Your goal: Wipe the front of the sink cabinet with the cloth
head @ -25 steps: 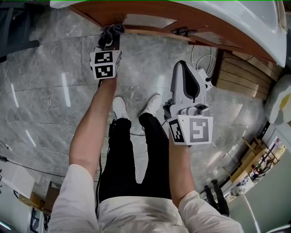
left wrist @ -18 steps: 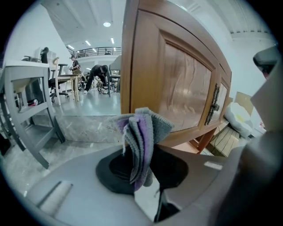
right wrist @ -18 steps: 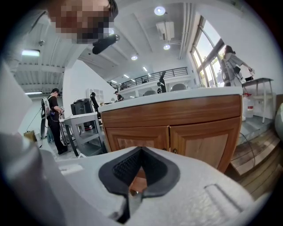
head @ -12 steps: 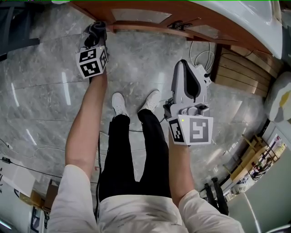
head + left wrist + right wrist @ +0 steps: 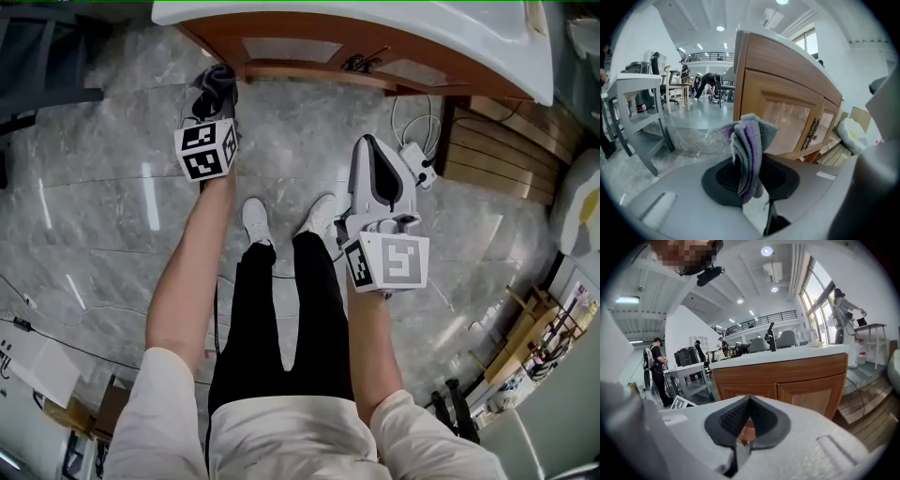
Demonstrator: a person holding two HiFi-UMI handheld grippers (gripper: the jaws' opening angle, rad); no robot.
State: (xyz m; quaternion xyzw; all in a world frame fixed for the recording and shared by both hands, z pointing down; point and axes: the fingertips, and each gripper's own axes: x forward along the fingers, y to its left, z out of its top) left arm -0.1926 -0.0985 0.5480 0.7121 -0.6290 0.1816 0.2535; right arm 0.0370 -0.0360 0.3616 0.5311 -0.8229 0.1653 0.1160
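The wooden sink cabinet (image 5: 309,49) runs along the top of the head view under a white sink top (image 5: 441,42). My left gripper (image 5: 213,97) is shut on a grey and purple cloth (image 5: 220,77), held low near the cabinet's left corner. In the left gripper view the cloth (image 5: 749,145) sticks up from the left gripper (image 5: 749,174), a short way off the cabinet's door (image 5: 787,110); no contact shows. My right gripper (image 5: 368,143) is shut and holds nothing, back from the cabinet at mid right. The right gripper (image 5: 744,420) faces the cabinet's two doors (image 5: 787,383).
The floor is grey marble tile (image 5: 94,206). The person's white shoes (image 5: 255,220) stand between the grippers. White cables (image 5: 417,117) and a wooden slatted platform (image 5: 497,150) lie to the right of the cabinet. A grey table (image 5: 633,93) stands to the left.
My left gripper has carried the cloth leftward along the cabinet's lower front, toward its left corner, and sits a little lower now. The right gripper has barely moved.
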